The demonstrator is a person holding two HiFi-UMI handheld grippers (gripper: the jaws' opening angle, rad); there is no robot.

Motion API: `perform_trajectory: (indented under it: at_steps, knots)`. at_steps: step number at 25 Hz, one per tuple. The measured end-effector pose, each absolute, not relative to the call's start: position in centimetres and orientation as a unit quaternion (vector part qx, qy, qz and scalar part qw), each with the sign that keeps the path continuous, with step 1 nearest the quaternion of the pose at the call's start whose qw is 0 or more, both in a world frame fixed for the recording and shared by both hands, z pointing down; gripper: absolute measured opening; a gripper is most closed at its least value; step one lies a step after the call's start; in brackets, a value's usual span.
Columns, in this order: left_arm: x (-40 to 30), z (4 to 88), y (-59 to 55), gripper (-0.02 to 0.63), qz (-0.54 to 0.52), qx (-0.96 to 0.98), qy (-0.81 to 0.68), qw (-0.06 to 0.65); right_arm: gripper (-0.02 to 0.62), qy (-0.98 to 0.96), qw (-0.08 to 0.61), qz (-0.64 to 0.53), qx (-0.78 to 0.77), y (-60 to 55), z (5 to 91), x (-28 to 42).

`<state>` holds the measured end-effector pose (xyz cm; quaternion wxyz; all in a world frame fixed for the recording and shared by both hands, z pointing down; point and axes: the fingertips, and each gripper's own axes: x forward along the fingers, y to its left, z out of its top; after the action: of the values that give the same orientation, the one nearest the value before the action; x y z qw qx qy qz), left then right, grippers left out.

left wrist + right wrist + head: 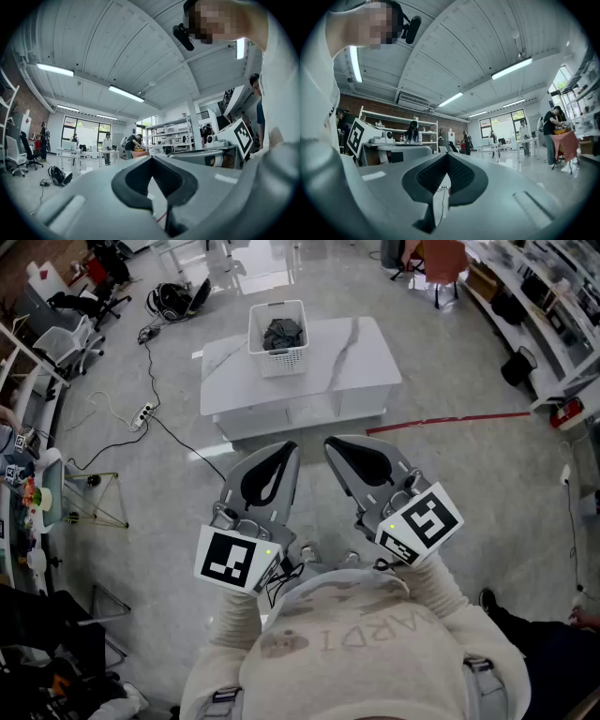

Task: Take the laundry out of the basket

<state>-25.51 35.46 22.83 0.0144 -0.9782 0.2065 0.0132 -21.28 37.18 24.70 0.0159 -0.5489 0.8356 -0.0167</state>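
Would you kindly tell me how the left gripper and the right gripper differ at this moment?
In the head view the left gripper points up and rightward, while the right gripper points up and leftward, so their tips converge. The left marker cube sits lower in that view than the right marker cube and carries a different pattern. Both grippers are shut with nothing between the fingers, and both are well short of the laundry basket.
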Motion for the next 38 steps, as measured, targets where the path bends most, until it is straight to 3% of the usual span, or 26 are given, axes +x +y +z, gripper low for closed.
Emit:
perform_trajectory:
  at_steps: [17,26,38]
  knots:
    - [-26.1,22.7,34.2,0.000,0.016,-0.981,0.195,0.020,0.028,0.831,0.037,-0.028,-0.555,36.2,24.4,-21.7]
    - [-26.8,23.2,31.9,0.000,0.016,-0.985,0.169,0.026,0.028,0.815,0.014,-0.006,-0.579,34.5,24.7,-22.2]
    - [-18.3,23.4,27.0,0.000,0.010,-0.984,0.177,0.027,0.028,0.834,0.021,-0.008,-0.551,29.6,24.7,-14.1]
